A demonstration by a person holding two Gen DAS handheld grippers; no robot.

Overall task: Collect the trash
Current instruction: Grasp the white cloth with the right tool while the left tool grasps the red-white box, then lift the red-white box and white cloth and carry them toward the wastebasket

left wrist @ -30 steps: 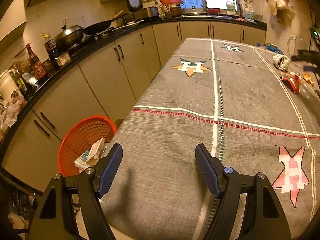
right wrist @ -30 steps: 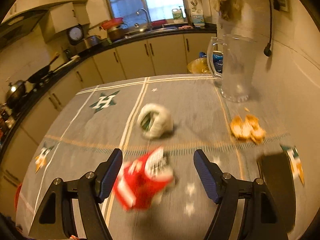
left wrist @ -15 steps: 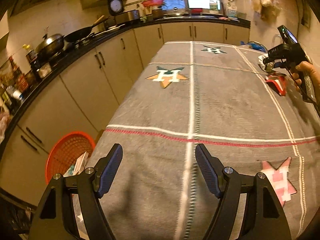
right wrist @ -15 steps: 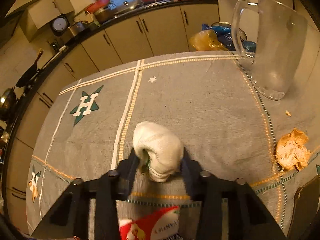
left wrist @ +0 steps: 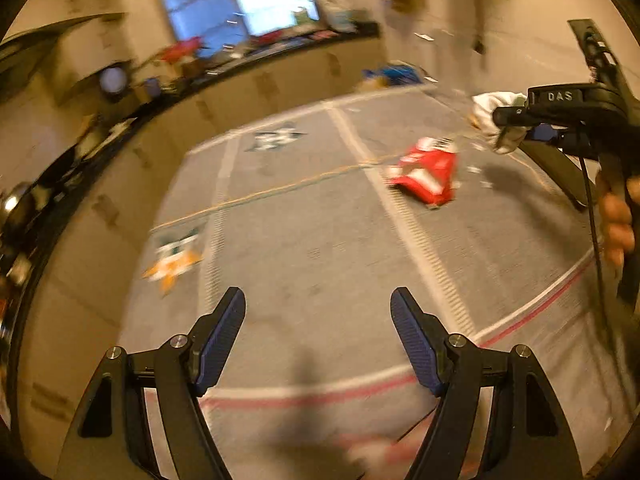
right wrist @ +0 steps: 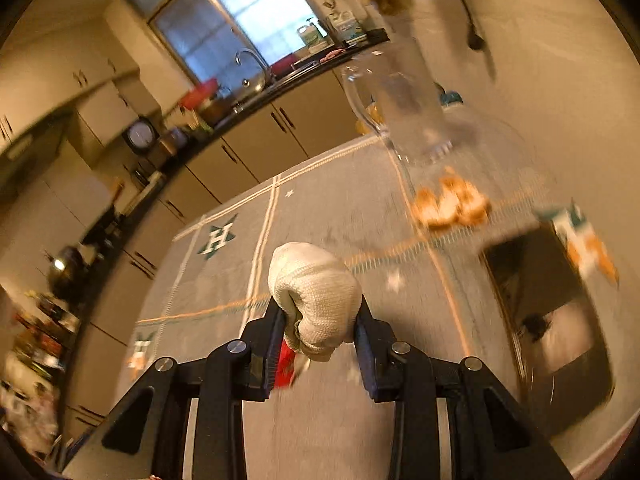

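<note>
Between your right gripper's pads sits a crumpled white wad of paper or cloth, pinched on both flanks, its bulk bulging above and forward of the fingertips. From your left wrist view the same wad shows clear of the tablecloth, carried at the nose of the right gripper, with your hand wrapped on the handle behind it.

Your left gripper stands with jaws apart and nothing between them, over bare grey tablecloth.

A red wrapper lies flat on the cloth, ahead and to the right of the left gripper, just below and beside the lifted wad. In the right wrist view only a red sliver of it shows under the left pad.

Further out, orange scraps lie on the cloth near the base of a clear glass jug; a dark flat object lies at the right edge, too blurred to identify. Cabinets and a counter run along the far wall beneath a window.
</note>
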